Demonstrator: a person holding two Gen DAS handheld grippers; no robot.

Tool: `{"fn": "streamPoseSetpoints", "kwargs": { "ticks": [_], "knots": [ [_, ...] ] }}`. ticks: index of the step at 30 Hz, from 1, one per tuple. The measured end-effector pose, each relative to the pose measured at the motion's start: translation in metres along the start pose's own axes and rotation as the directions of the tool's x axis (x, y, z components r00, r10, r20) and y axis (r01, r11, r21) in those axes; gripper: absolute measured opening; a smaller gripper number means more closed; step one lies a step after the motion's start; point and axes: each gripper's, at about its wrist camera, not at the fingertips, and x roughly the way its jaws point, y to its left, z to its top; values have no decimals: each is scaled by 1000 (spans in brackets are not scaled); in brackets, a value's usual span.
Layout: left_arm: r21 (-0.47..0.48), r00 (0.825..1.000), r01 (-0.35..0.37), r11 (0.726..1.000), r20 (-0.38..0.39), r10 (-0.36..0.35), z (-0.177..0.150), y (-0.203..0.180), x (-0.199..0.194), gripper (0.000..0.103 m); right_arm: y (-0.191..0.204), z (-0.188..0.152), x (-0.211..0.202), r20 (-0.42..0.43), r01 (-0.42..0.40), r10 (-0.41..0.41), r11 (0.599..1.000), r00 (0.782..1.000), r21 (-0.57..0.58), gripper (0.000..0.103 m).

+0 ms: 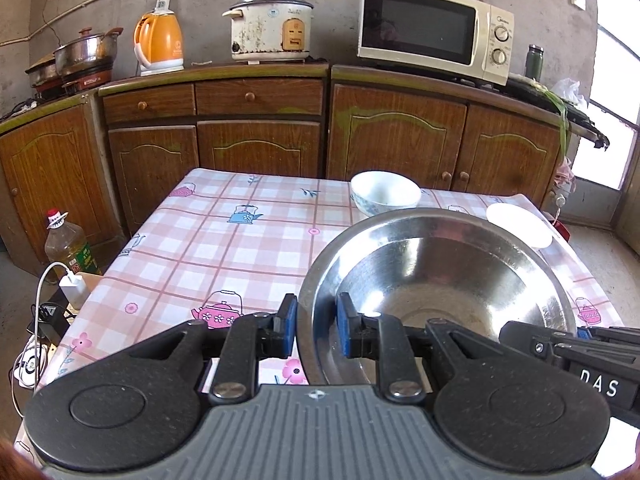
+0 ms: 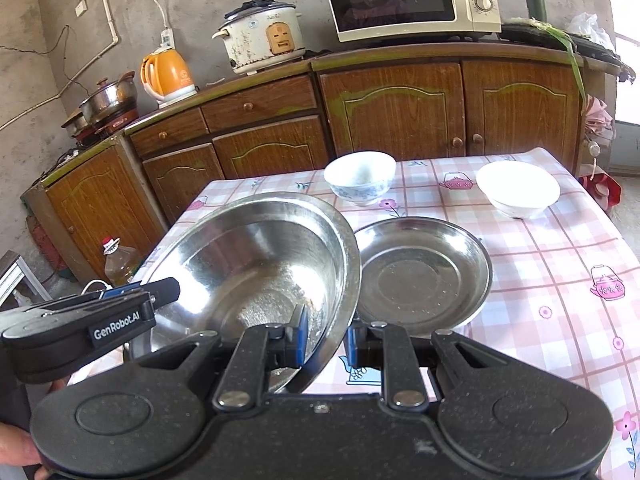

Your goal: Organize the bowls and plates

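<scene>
The large, round, shiny steel basin (image 1: 440,280) is gripped from both sides. The left gripper (image 1: 317,320) has its blue-padded jaws pinched on the basin's left rim, one pad outside the wall and one inside. The right gripper (image 2: 326,330) pinches the opposite rim the same way, its black body entering the left wrist view at the lower right. The basin sits tilted over the near part of the table (image 1: 200,240), which wears a pink-and-white checked cloth printed with teapots and flowers — whether its base touches the cloth I cannot tell.

Just right of the basin, its rim partly under the basin's edge in the right wrist view, lies a shallow round steel plate (image 2: 424,276) flat on the cloth. Toward the table's far edge stands a white porcelain bowl with blue pattern (image 2: 358,176), and toward the far right corner a plain white bowl (image 2: 518,188) — the two well apart.
</scene>
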Motion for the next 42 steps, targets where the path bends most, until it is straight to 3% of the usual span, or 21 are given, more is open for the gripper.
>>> {"fn": "streamPoseSetpoints", "kwargs": {
  "ticks": [21,42],
  "knots": [
    [35,996,49,998,-75,-46,-23,-28,18,21,-37,-24,1,-41,49,-47,998,998,46,24],
    [104,981,111,988,-173,-92,-65,-60,39,21,-84,-73,17,-167,128,-110,987,980,101,24]
  ]
}}
